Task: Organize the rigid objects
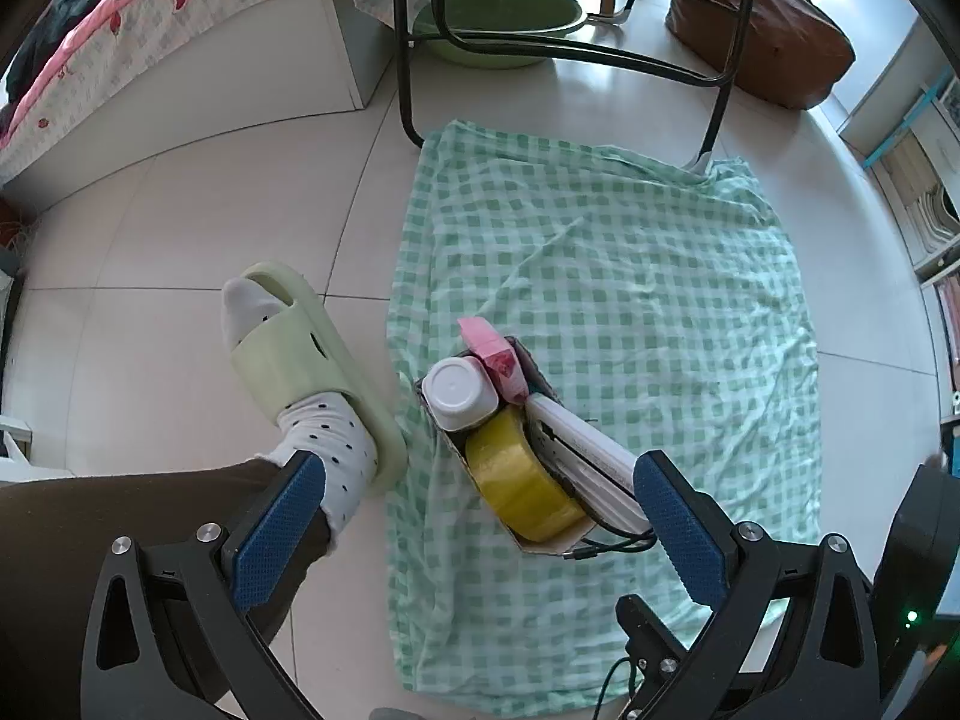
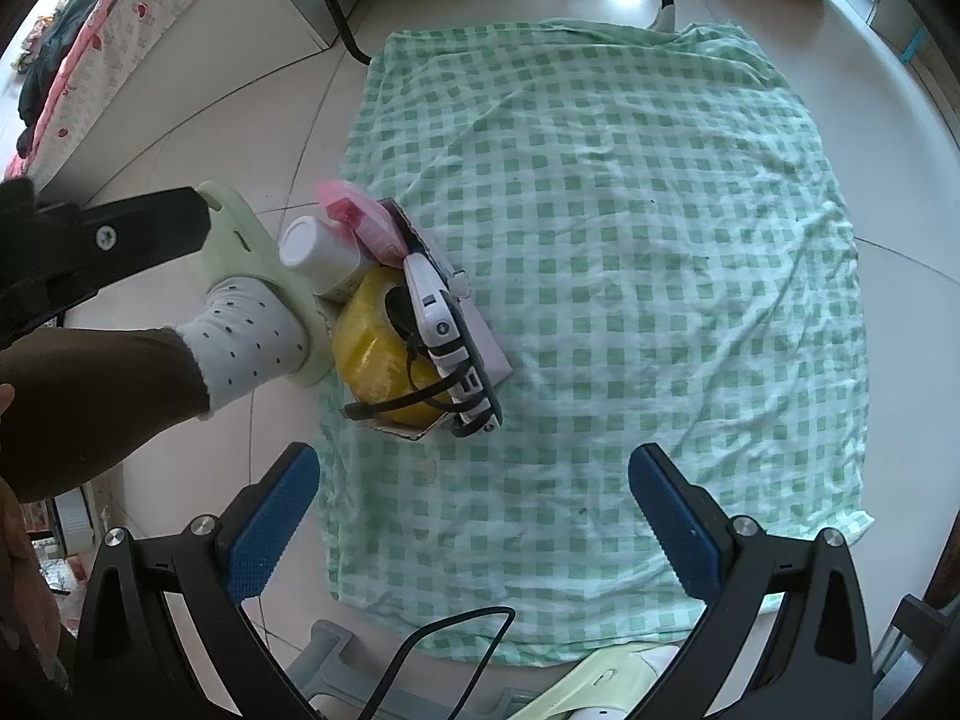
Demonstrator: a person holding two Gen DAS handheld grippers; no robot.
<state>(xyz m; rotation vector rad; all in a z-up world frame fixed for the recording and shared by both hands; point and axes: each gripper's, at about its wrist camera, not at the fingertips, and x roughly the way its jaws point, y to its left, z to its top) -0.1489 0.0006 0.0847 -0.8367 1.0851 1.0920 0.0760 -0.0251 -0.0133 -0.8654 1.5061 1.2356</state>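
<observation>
both claws (image 1: 480, 534) (image 2: 474, 522) wide, empty, above small cardboard box (image 1: 543, 546) crammed with yellow tape roll (image 1: 519, 489)

Both cameras look steeply down at the floor from above. The left wrist view sits low and close over the small open cardboard box packed with items (image 1: 510, 450), which lies near centre, the green-checked cloth (image 1: 630, 276) spreading toward 1 o'clock. The right wrist view hangs higher, the same box (image 2: 408, 324) at 10 o'clock, the same cloth (image 2: 600, 276) filling the middle.
</observation>
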